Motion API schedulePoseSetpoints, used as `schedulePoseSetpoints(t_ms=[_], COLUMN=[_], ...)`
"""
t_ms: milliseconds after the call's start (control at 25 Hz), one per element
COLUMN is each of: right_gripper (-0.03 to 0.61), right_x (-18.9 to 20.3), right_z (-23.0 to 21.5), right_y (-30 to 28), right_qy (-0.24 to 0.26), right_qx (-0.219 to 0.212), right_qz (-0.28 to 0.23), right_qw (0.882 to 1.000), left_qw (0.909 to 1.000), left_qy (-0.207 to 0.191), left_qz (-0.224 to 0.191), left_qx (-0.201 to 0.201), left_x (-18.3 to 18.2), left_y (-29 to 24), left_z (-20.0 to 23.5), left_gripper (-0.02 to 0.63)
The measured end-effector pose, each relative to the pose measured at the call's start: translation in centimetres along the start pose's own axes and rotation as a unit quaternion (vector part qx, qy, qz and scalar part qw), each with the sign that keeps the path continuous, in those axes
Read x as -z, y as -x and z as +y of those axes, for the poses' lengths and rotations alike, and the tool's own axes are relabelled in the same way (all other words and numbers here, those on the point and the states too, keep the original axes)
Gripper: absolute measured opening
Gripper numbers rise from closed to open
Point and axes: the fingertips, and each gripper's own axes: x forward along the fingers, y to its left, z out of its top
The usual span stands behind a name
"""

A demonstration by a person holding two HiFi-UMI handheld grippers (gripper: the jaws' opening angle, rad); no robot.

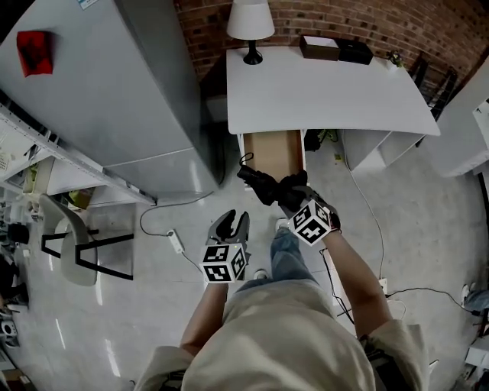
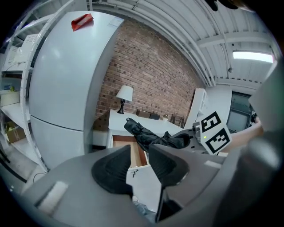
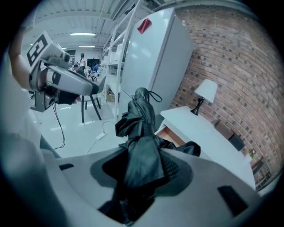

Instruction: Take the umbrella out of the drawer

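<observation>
A table lamp (image 1: 250,23) and two dark boxes (image 1: 336,50) sit at the back of the white worktop (image 1: 328,92), with a grey refrigerator (image 1: 99,84) to its left. Under the worktop's front edge, the wooden drawer (image 1: 273,153) stands open. My right tool (image 1: 284,197) is clenched on the folded black umbrella (image 1: 258,183), held clear just in front of the worktop. My left tool (image 1: 231,226) hangs released, empty. Only the right gripper view shows fabric pinched between the pads.
</observation>
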Motion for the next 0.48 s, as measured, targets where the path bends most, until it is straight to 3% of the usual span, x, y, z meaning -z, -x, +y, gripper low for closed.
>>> schedulePoseSetpoints(t_ms=[240, 480], right_gripper=[0.179, 0.179], right_x=[-2.2, -3.1], right_z=[2.3, 4.3], right_y=[5.1, 8.8], right_qy=[-0.028, -0.049], right_qx=[0.045, 0.077], right_qz=[-0.035, -0.062], right_qw=[0.998, 0.994], left_qw=[0.9995, 0.9989], left_qy=[-0.024, -0.035], left_qz=[-0.019, -0.029], left_qx=[-0.008, -0.003], left_x=[-0.3, 0.3], left_y=[2.8, 4.9], left_z=[-0.6, -1.8], left_gripper=[0.043, 0.011])
